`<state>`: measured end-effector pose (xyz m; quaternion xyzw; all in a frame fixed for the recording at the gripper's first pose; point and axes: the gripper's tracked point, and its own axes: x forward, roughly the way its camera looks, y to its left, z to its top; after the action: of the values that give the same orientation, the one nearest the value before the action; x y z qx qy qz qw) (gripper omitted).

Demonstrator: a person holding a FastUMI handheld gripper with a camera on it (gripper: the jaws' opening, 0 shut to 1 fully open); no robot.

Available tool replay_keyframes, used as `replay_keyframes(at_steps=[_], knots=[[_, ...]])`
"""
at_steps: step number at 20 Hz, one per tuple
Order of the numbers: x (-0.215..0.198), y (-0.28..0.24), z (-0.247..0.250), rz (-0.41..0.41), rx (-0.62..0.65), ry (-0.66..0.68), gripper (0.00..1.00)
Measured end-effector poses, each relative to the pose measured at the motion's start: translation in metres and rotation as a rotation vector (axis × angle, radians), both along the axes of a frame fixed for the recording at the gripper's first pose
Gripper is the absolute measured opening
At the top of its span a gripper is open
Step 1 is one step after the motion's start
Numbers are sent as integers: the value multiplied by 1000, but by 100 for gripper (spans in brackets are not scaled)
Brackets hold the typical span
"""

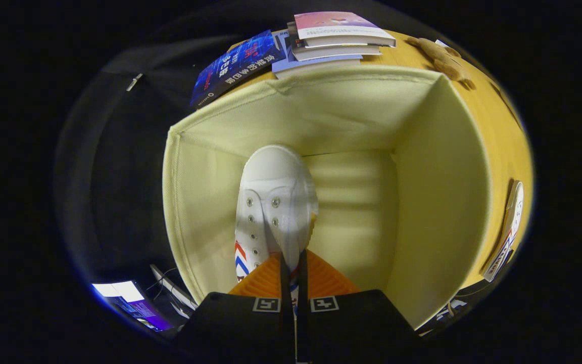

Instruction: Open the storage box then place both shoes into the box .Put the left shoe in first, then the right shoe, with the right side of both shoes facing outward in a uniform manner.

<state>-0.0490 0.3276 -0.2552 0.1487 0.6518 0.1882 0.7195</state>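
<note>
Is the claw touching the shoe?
Touching. The gripper view shows the claw closed tight on the white shoe's heel rim, both fingers pressed against it, holding it toe-down inside the open box.

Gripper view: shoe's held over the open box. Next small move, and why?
Probably lower a bit further, then release. The gripper is shut on the white shoe, toe down inside the open cream box, seemingly short of its floor. The other shoe waits on the wooden table beside the box.
</note>
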Motion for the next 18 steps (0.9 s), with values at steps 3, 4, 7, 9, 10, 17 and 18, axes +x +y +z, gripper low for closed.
replay_keyframes(at_steps=[3, 4, 7, 9, 10, 17, 18], knots=[[-4, 4, -19, 19, -38, 8, 7], [-5, 4, -26, 26, -55, 5, 7], [-8, 3, -40, 42, -100, -13, 7], [-7, 3, -43, 38, -104, -11, 6], [-9, 3, -42, 47, -100, -13, 8], [-10, 4, -24, 54, -48, -24, 62], [-10, 4, -18, 58, -40, -33, 78]])
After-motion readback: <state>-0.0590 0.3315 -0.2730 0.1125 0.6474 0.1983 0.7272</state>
